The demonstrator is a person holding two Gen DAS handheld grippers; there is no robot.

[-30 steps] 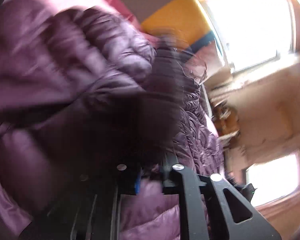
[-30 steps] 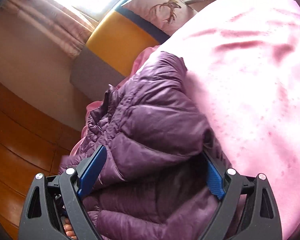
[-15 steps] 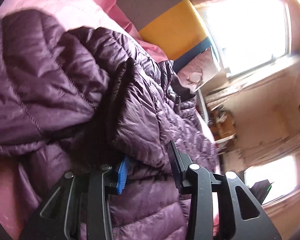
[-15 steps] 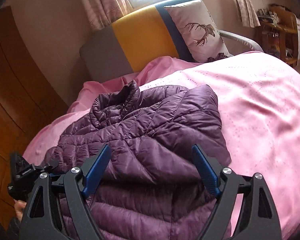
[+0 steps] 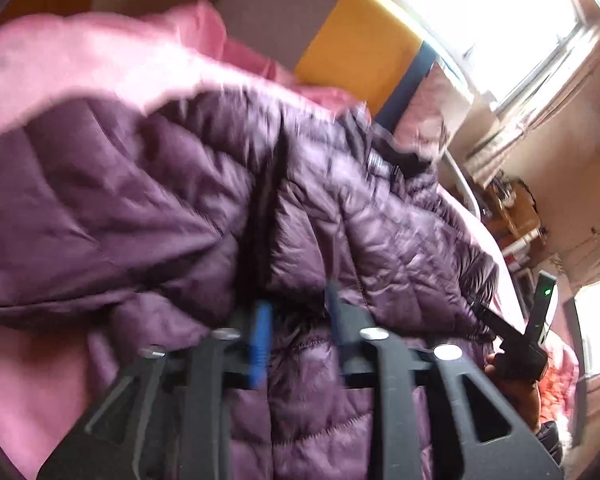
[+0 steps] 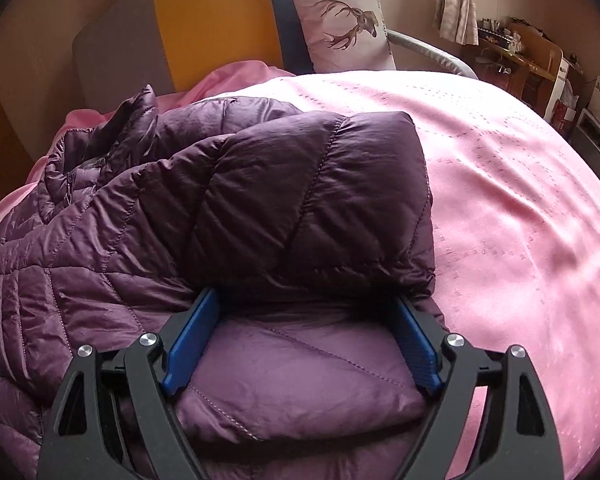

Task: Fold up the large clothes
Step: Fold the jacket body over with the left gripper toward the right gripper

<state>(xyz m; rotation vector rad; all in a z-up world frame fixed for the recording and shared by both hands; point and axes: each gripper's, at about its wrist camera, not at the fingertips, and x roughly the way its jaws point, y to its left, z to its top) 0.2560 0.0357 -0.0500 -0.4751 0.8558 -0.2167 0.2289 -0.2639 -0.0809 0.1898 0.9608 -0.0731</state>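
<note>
A purple quilted down jacket (image 6: 228, 208) lies on a pink bedspread (image 6: 520, 208), with a sleeve folded over its body. My right gripper (image 6: 304, 312) is open, its blue pads (image 6: 192, 336) spread either side of a fold of the jacket's lower part, tips tucked under the sleeve edge. In the blurred left wrist view the jacket (image 5: 180, 208) fills the middle. My left gripper (image 5: 296, 312) has its fingers a narrow gap apart with jacket fabric between them; I cannot tell whether it grips. The right gripper also shows in the left wrist view (image 5: 528, 340).
A grey, yellow and blue headboard (image 6: 212, 20) and a white deer-print pillow (image 6: 340, 20) stand at the bed's head. Wooden furniture with clutter (image 6: 516, 56) stands at the right. A bright window (image 5: 500, 20) lies beyond the headboard.
My right gripper has moved down and in to the jacket, still open. My left gripper's fingers have narrowed over the jacket fabric and its view has shifted and blurred.
</note>
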